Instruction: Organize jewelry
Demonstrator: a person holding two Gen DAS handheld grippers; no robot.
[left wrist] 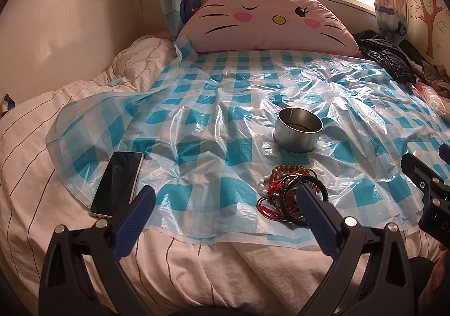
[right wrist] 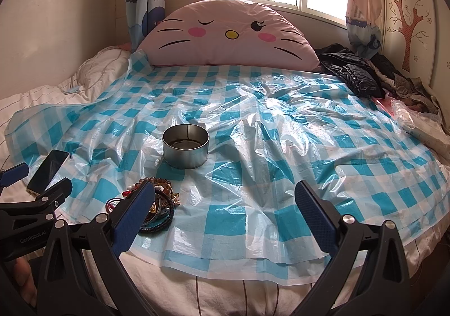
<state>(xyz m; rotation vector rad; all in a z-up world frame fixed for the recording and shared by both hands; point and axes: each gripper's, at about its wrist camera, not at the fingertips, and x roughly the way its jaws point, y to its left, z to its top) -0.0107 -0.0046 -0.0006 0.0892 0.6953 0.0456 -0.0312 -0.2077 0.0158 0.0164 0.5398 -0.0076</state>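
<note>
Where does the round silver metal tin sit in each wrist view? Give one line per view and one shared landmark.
Left wrist view: the round silver metal tin stands right of centre on the blue-and-white checked plastic sheet, beyond the pile of bead and cord bracelets.
Right wrist view: the tin stands left of centre, beyond the bracelets.
Shared landmark: the pink cat-face cushion under the window.

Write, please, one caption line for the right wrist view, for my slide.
Open right gripper above blue-checked plastic sheet; tangled bead-and-cord bracelets lie before round metal tin.
</note>
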